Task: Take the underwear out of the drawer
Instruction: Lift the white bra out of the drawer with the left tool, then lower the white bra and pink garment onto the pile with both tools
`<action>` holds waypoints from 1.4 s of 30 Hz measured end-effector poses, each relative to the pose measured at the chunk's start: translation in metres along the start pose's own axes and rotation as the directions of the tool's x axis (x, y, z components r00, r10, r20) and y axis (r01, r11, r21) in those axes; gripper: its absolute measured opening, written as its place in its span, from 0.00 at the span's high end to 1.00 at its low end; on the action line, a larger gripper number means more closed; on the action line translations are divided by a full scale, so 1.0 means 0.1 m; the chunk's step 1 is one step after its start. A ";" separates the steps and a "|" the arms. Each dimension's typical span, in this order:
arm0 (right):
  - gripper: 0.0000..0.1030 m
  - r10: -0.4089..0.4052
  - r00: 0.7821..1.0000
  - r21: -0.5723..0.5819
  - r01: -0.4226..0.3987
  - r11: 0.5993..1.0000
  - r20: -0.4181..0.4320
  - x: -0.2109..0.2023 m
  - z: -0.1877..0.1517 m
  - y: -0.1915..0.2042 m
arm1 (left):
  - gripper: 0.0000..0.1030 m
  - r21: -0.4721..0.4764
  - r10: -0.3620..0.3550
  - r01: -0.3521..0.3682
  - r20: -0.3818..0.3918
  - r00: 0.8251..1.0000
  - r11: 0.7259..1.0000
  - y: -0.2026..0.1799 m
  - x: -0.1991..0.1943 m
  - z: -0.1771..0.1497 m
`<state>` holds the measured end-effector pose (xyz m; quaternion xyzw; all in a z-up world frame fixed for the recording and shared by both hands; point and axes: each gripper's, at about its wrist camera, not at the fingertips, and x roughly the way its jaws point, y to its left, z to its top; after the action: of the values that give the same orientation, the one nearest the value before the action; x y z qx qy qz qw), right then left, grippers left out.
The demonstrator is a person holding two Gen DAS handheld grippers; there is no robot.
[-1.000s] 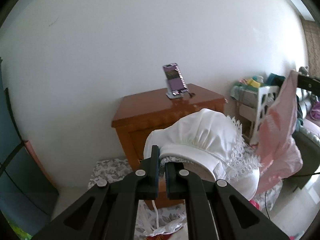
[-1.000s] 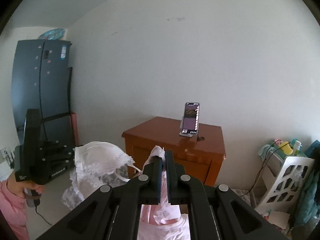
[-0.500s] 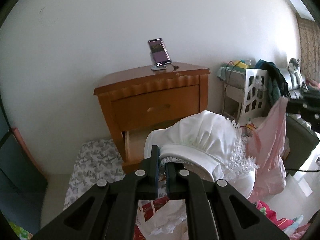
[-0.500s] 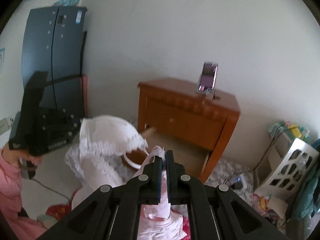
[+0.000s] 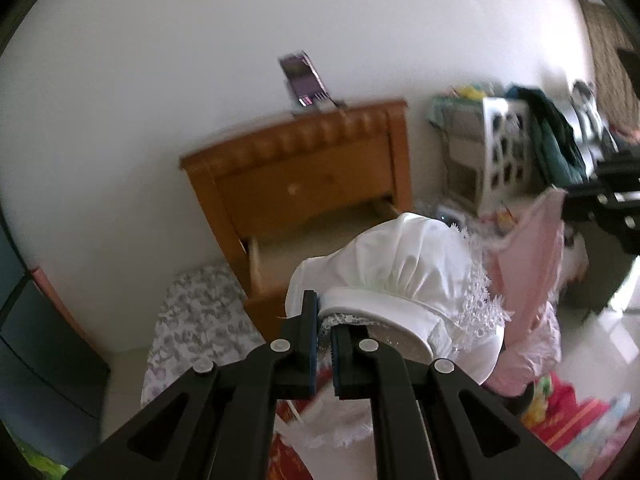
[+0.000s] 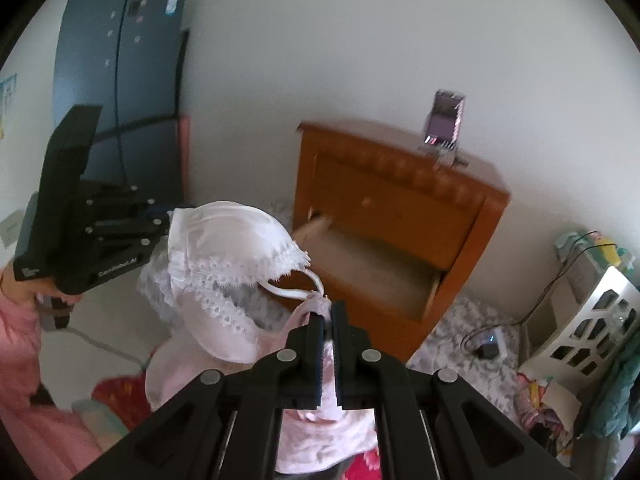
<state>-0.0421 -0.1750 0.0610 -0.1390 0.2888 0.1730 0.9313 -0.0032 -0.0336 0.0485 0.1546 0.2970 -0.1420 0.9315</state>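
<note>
Left gripper (image 5: 325, 320) fingers clamped on white bra (image 5: 400, 268); right gripper (image 6: 327, 322) fingers pinching pink bra (image 6: 320, 408), both clear of open drawer (image 6: 380, 276).

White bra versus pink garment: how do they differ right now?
The white bra is white with a scalloped lace edge; the pink garment is pale pink. The white bra is clamped in the left gripper; the pink garment in the right gripper. Both hang clear of the open drawer.
</note>
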 end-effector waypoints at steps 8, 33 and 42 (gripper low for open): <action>0.96 0.063 0.991 -0.016 -0.065 0.998 -0.114 0.13 -0.51 0.15 | 0.95 0.089 -0.039 0.048 -0.099 0.994 0.995 -0.27 0.01 -0.44; 0.94 0.173 0.926 0.068 -0.159 0.985 -0.337 0.68 -1.37 0.35 | 0.91 0.153 -0.112 0.145 -0.205 0.972 0.977 -0.55 0.01 -0.89; 0.90 0.174 0.934 0.103 -0.149 0.983 -0.313 0.57 -1.34 0.23 | 0.57 0.121 -0.181 0.206 -0.190 0.965 0.971 -0.54 -0.16 -0.85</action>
<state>-0.0724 -0.1883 -0.0824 -0.1047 0.4533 0.2129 0.8592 -0.0780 -0.0480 -0.0189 0.2017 0.3817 -0.2388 0.8698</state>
